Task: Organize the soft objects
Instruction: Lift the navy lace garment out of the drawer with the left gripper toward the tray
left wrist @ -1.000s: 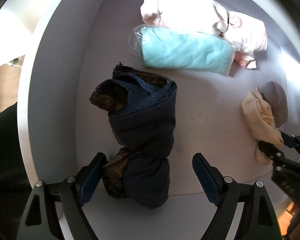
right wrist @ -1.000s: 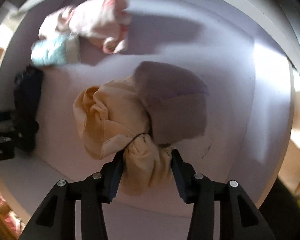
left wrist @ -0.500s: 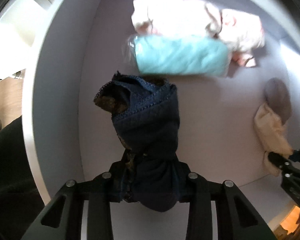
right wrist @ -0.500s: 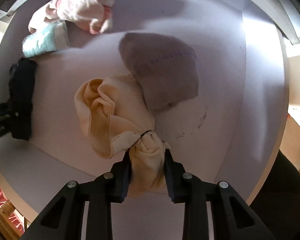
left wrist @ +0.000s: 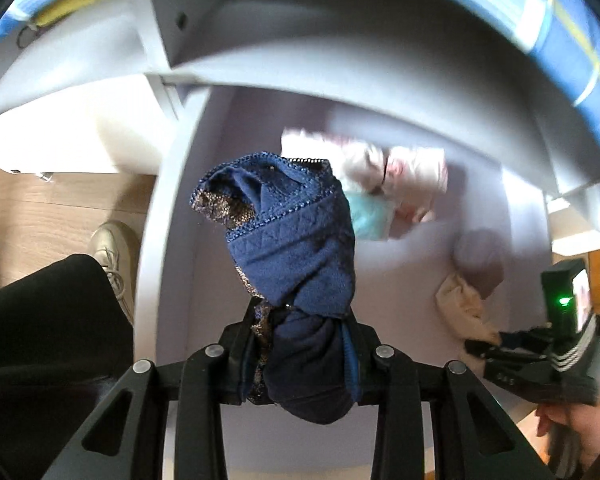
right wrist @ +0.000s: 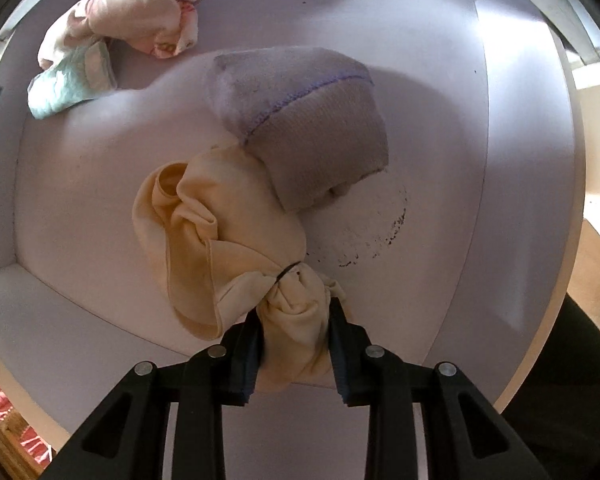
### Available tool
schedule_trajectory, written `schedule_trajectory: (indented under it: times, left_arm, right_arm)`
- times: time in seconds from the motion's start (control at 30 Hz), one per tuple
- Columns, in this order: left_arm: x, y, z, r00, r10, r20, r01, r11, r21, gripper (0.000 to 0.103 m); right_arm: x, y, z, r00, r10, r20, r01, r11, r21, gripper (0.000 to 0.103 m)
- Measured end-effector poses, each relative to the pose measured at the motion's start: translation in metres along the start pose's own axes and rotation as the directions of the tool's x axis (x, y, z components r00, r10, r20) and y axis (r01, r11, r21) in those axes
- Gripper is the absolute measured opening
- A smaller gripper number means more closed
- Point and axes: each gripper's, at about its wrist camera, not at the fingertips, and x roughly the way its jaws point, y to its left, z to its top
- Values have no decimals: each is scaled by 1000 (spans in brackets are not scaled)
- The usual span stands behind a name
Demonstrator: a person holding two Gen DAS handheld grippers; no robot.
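Note:
My left gripper point(left wrist: 302, 354) is shut on the navy blue cloth bundle point(left wrist: 292, 248), which hangs lifted above the white drawer floor point(left wrist: 220, 280). In the right wrist view my right gripper point(right wrist: 296, 340) is shut on the tied end of a cream cloth bundle point(right wrist: 212, 236) that still lies on the drawer floor point(right wrist: 100, 200). A grey folded sock point(right wrist: 312, 120) rests against the cream bundle. A pink-white bundle point(right wrist: 140, 12) and a light blue packet point(right wrist: 72, 80) lie in the far left corner. The right gripper point(left wrist: 480, 350) also shows at the right edge of the left wrist view.
White drawer walls point(right wrist: 532, 160) ring the floor. A dark dirty ring point(right wrist: 380, 240) marks the floor beside the sock. In the left wrist view a shoe point(left wrist: 112, 248) and a dark trouser leg point(left wrist: 40, 340) stand on the wooden floor beside the drawer, with white furniture point(left wrist: 260, 40) above.
My left gripper closed on the navy bundle and lifted it up off the drawer floor. My right gripper closed on the cream bundle's tied end and shifted slightly.

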Motion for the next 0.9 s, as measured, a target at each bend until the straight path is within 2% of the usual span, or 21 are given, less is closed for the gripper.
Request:
schedule_trajectory:
  times: [0.17, 0.33, 0.47, 0.73, 0.8, 0.9]
  left_arm:
    - [-11, 18, -8, 1000, -10, 8, 10, 1000, -17, 35]
    - [29, 20, -10, 1000, -10, -19, 10, 1000, -19, 35]
    - [22, 15, -7, 999, -41, 12, 41, 999, -14, 35]
    - [-14, 3, -8, 995, -76, 69, 74, 997, 27, 35]
    - [-33, -4, -10, 990, -105, 97, 98, 993, 67, 35]
    - [-63, -19, -16, 984, -110, 142, 86, 983, 164, 35]
  right_arm:
    - [-2, -9, 1, 1000, 27, -2, -27, 999, 24, 30]
    - [-3, -12, 4, 1000, 21, -2, -21, 1000, 16, 30]
    - [-1, -13, 2, 1000, 24, 0, -24, 999, 21, 30]
    - [-1, -13, 2, 1000, 18, -2, -18, 1000, 20, 30]
    - [-2, -13, 1, 1000, 25, -1, -25, 999, 24, 30]
    - [0, -13, 1, 1000, 24, -2, -24, 999, 22, 30]
